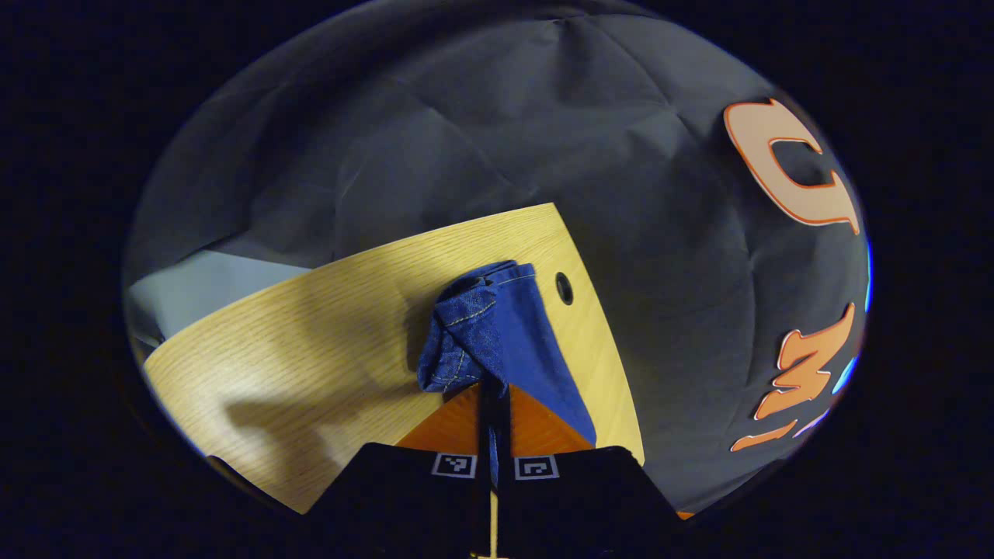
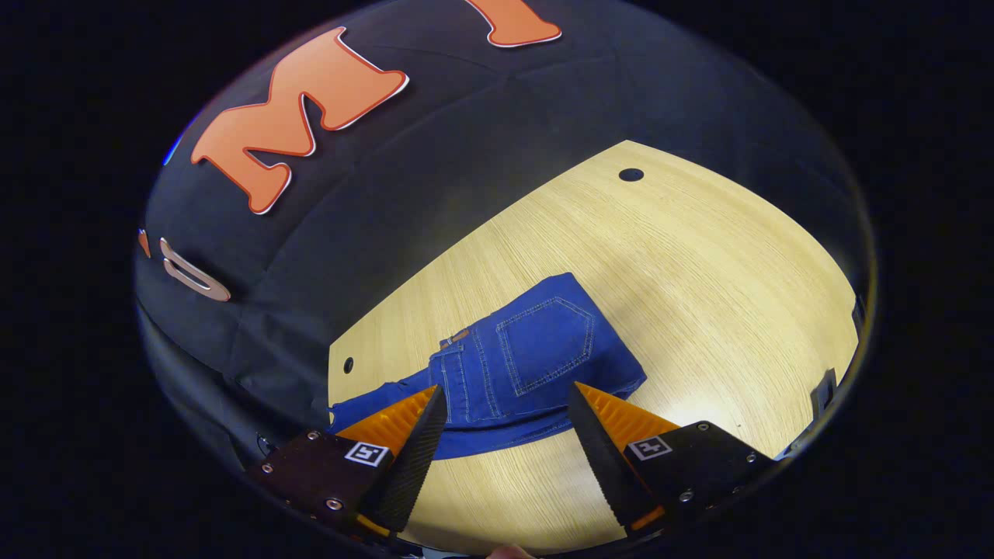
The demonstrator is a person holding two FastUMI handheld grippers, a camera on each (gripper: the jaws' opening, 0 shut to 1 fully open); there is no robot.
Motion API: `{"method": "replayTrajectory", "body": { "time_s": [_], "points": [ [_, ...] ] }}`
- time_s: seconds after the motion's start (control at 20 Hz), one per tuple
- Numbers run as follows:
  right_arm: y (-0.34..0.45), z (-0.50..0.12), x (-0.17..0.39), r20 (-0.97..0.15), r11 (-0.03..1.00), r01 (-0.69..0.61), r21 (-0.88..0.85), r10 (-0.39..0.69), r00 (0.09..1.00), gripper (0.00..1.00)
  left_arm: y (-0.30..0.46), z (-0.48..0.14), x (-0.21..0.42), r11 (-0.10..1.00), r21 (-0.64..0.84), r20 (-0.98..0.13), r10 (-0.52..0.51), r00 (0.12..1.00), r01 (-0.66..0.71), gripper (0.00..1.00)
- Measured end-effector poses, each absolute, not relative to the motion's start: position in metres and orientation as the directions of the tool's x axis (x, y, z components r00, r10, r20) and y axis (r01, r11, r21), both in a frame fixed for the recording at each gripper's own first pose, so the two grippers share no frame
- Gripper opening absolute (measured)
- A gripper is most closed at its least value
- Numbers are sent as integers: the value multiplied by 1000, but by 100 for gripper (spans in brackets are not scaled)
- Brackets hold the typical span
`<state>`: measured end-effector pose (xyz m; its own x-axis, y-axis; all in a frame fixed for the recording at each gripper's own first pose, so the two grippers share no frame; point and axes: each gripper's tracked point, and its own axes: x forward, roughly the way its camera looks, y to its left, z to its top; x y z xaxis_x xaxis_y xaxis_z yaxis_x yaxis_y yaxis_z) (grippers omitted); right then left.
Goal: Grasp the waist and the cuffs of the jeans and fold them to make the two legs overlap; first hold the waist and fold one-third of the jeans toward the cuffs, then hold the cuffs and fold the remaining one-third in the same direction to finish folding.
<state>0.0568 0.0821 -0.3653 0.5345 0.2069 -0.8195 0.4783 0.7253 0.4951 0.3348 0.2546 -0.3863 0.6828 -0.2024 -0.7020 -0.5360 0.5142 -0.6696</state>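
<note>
The jeans (image 2: pixel 528 365) lie on the wooden table (image 2: pixel 699 272) as a folded bundle of blue denim, their long axis running across the right gripper (image 2: pixel 505 419) from one finger to the other, just ahead of the tips. The upper layer shows a back pocket (image 2: pixel 547 341) outlined in pale double stitching, with the waistband end toward the left finger; a thinner layer of denim trails out from beneath it past that finger. The right gripper's jaws stand wide apart above the near edge of the cloth, with ridged, wedge-shaped fingers (image 2: pixel 415 458) touching nothing that can be made out. In the left gripper view the same garment looks quite different: a bunched, crumpled end of denim (image 1: pixel 485 334) with a stitched hem rises straight ahead of the left gripper (image 1: pixel 493 423), its length pointing away along the fingers toward the table's far edge. The left jaws are drawn together with a strip of the blue fabric pinched between them. The tabletop is pale, fine-grained wood with a rounded corner and a small dark round hole (image 1: pixel 564 288) just beyond the cloth.
</note>
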Motion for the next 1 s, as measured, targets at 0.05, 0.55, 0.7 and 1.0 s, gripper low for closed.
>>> {"method": "replayTrajectory", "body": {
  "time_s": [0.05, 0.55, 0.7, 1.0],
  "points": [
    [85, -365, 59, -814, 724, 470, 505, 219, 539, 96, 251, -377, 337, 529, -672, -693, -203, 692, -518, 4],
    [57, -362, 68, -776, 735, 407, 543, 252, 579, 96, 204, -269, 343, 678, -647, -607, -181, 774, -349, 4],
    [41, -361, 68, -765, 760, 376, 530, 237, 599, 96, 177, -233, 344, 708, -641, -575, -188, 796, -296, 4],
    [23, -360, 63, -746, 810, 295, 506, 239, 622, 96, 112, -177, 350, 775, -606, -530, -224, 818, -180, 3]
  ]
}}
